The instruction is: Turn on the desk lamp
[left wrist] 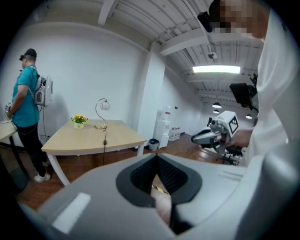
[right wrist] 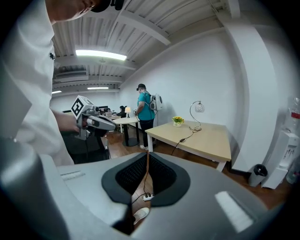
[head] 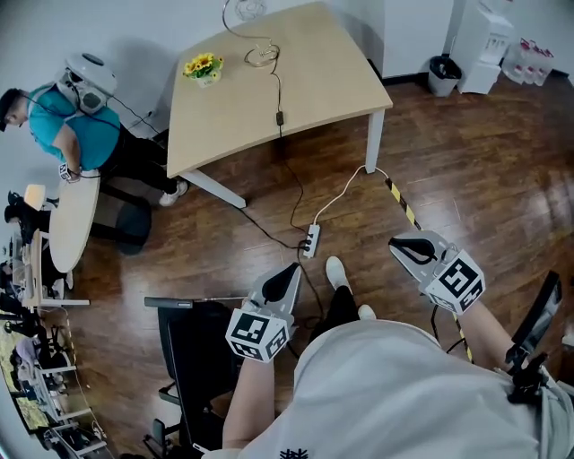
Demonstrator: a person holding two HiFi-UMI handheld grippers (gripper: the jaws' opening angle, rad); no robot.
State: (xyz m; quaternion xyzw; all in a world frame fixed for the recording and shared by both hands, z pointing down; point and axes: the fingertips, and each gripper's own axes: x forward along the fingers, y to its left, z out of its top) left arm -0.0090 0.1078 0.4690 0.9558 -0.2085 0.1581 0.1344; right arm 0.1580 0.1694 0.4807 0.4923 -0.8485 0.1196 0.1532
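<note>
Left hand-held gripper [head: 291, 272], right hand-held gripper [head: 401, 243] both closed, empty, far from lamp [head: 262, 56]. Risk: foot snags floor cable [head: 297, 184], pulls lamp off tabletop [head: 323, 81].

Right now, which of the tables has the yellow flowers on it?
The big pale wooden table, where the flowers sit near a thin curved lamp; not the small table beside the person in teal.
</note>
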